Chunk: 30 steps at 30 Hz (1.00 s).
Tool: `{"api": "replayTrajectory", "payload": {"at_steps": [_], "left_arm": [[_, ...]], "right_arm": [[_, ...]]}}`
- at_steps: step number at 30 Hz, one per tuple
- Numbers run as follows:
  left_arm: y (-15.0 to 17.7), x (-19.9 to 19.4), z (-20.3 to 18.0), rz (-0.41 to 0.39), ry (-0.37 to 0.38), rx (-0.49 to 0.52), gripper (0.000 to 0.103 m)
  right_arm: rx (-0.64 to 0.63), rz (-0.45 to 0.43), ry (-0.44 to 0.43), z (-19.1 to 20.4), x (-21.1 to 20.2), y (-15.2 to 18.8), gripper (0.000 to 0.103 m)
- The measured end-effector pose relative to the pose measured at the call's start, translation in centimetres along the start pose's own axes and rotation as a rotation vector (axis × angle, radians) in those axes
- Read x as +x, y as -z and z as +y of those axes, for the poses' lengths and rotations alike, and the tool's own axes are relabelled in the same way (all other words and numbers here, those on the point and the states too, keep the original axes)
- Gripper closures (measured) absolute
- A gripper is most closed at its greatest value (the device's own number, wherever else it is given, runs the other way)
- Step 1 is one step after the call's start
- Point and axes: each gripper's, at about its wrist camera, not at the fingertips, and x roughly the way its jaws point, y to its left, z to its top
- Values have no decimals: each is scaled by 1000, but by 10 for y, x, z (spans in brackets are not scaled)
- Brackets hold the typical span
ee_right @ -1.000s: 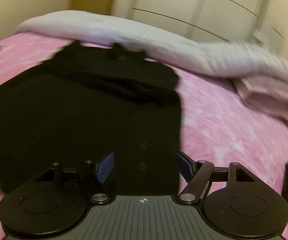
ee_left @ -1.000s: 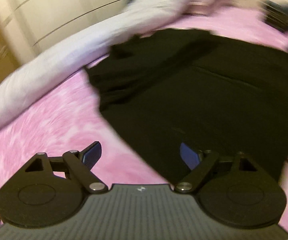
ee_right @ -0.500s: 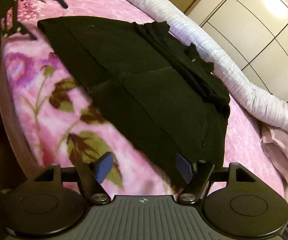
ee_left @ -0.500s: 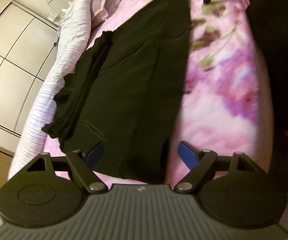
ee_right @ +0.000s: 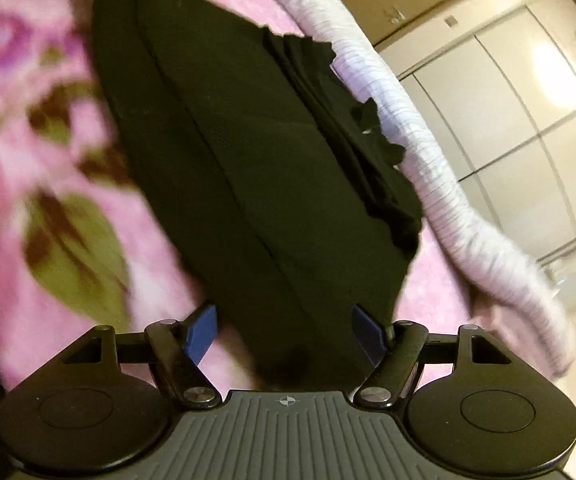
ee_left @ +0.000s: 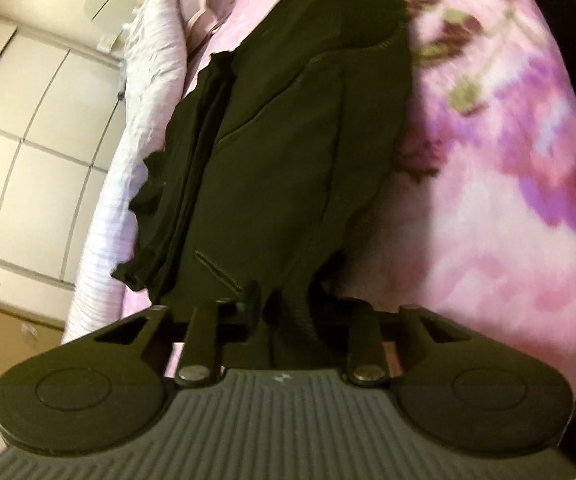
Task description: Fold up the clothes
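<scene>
Black garment lies flat on the pink floral bed, long axis running straight away from both tongs. My left tongs are clenched on the near end, cloth bunched between them. My right tongs stand released, the opposite end's corner lying between the blue pads, so I judge a pinch comes next. Right view shows those pads; left view hides its own under fabric. White quilt borders the far side.
</scene>
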Motion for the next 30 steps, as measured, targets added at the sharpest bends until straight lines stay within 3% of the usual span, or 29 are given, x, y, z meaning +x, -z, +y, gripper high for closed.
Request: {"api": "replayTrajectory", "payload": {"at_steps": [4, 9, 10, 14, 16, 22, 30], "left_arm": [[-1, -3, 21, 3, 32, -92, 88], [-3, -7, 43, 0, 29, -135, 92], [-2, -8, 47, 0, 27, -146, 92], [0, -10, 67, 1, 42, -217, 92], [0, -10, 75, -2, 47, -231, 92], [2, -29, 87, -30, 55, -219, 95], [40, -113, 75, -26, 45, -244, 97]], "right_arm": [[-124, 15, 82, -5, 19, 18, 32], [-171, 30, 90, -16, 36, 25, 37], [-186, 34, 91, -17, 38, 25, 47], [-167, 41, 82, -22, 42, 24, 66], [-116, 46, 63, -28, 41, 21, 95], [-33, 64, 54, -47, 31, 5, 100], [-25, -7, 56, -40, -58, -29, 101]]}}
